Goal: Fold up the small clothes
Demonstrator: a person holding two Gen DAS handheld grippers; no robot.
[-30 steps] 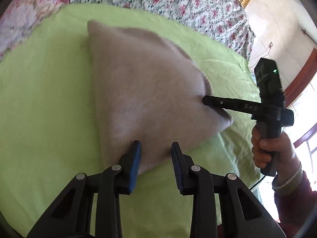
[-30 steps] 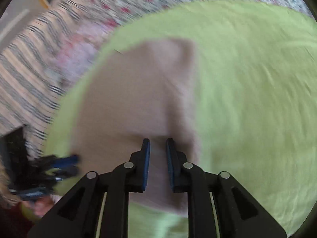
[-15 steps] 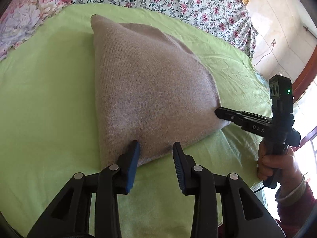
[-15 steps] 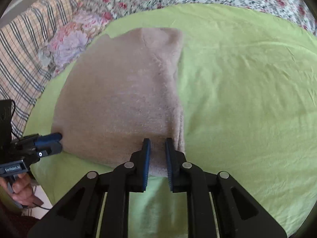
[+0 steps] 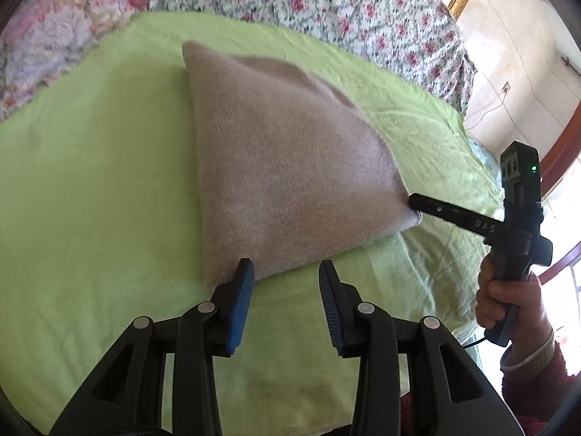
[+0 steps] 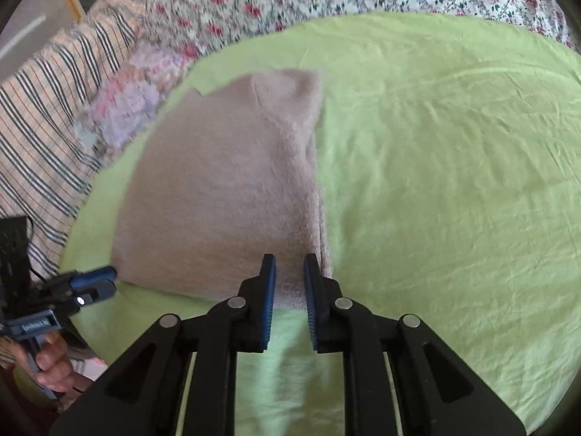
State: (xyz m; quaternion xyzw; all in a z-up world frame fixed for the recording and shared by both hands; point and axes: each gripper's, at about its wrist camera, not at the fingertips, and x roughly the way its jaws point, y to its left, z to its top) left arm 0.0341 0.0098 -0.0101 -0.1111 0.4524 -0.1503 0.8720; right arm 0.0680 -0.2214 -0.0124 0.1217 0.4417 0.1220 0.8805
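Note:
A folded beige knit garment (image 5: 283, 181) lies flat on the green sheet (image 5: 90, 181); it also shows in the right wrist view (image 6: 225, 189). My left gripper (image 5: 287, 283) is open and empty, just off the garment's near edge. My right gripper (image 6: 289, 272) is open by a narrow gap at the garment's near right corner, with no cloth held between the pads. In the left wrist view the right gripper (image 5: 414, 201) touches the garment's right corner. In the right wrist view the left gripper (image 6: 105, 283) sits off the garment's left corner.
A floral bedspread (image 5: 326, 3) lies beyond the green sheet (image 6: 454, 163). A striped blanket (image 6: 40, 116) and a purple floral cushion (image 6: 127, 98) lie at the left. A wall and window frame (image 5: 566, 138) stand at the right.
Both grippers have drawn back toward me from over the garment to its near edge. The garment lies flatter and still.

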